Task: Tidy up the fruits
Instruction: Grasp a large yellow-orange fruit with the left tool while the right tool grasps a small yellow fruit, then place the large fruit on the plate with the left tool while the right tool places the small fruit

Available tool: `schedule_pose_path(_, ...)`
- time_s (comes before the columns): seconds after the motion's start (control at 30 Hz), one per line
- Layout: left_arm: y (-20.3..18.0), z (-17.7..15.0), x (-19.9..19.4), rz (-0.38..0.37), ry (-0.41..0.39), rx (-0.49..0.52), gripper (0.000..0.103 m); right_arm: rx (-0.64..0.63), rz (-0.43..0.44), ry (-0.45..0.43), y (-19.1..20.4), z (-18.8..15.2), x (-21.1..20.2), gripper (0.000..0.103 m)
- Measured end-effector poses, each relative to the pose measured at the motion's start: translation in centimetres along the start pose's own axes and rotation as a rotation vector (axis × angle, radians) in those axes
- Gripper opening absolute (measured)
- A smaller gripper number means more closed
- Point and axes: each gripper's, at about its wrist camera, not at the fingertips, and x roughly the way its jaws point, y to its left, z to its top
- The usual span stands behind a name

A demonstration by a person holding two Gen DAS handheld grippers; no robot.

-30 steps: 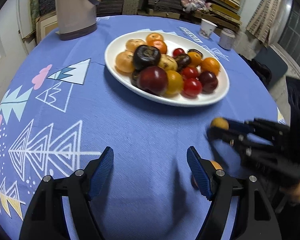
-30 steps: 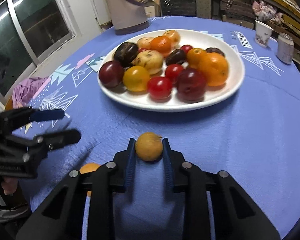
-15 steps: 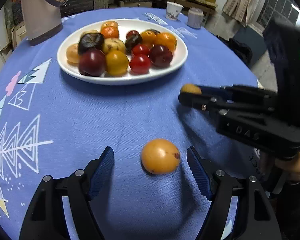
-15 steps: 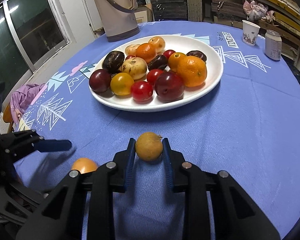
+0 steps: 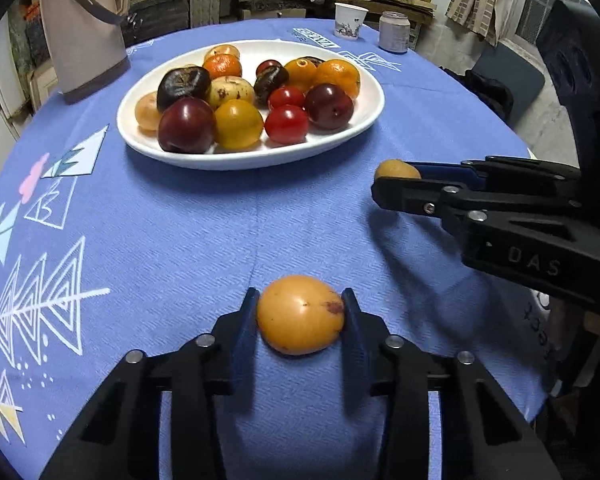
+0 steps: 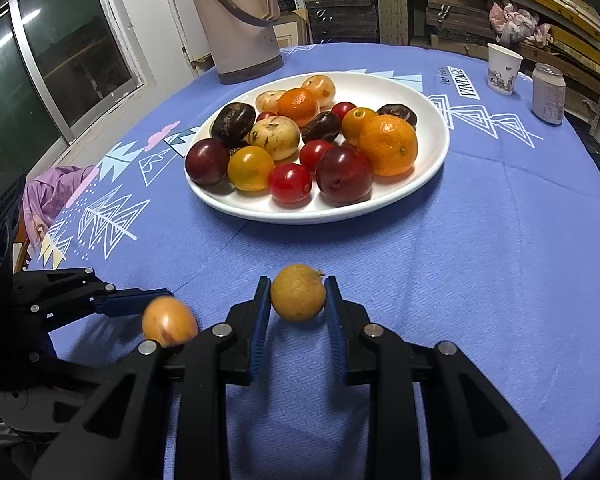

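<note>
Woven blue tablecloth (image 5: 180, 240), matt and finely ribbed. Glossy white plate (image 5: 340, 136), ceramic by its look. Smooth shiny plums (image 6: 344, 180); black matt plastic grippers.

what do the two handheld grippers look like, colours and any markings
Both the left gripper and the right gripper are matte black plastic frames with silver rivets and ribbed blue pads on the fingers. Raised letters DAS mark the right gripper's side in the left wrist view. No cables show.

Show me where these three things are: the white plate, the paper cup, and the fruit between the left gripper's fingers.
White plate (image 5: 364, 120), left wrist view, on its bare right rim.
Paper cup (image 6: 503, 68), right wrist view, on the middle of its side.
Orange fruit (image 5: 300, 314), left wrist view, on the middle of its skin.
</note>
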Motion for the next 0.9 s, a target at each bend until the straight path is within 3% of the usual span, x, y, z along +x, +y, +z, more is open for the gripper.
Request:
schedule_pose_path(0.4, 0.5, 0.6, 0.0, -0.007, 0.009, -0.022, 0.041, -0.011, 0.005, -0.016, 0.2, 0.2, -0.8, 0.026)
schedule_pose_path(0.5, 1.1, 1.4, -1.0, -0.004, -0.02, -0.03, 0.041, -0.018, 0.003, -0.03, 0.3, 0.7, -1.5, 0.026)
schedule_pose_path(0.7, 2.8, 5.6, -4.1, 0.026, -0.127, -0.047, 0.041, -0.036, -0.002, -0.084, 0.2, 3.0, -3.1, 0.026)
schedule_pose_path(0.9, 4.3, 10.5, -4.4, 0.042, -0.178, -0.08, 0.041, -0.06, -0.013, -0.128, 0.4, 6.4, -3.3, 0.026)
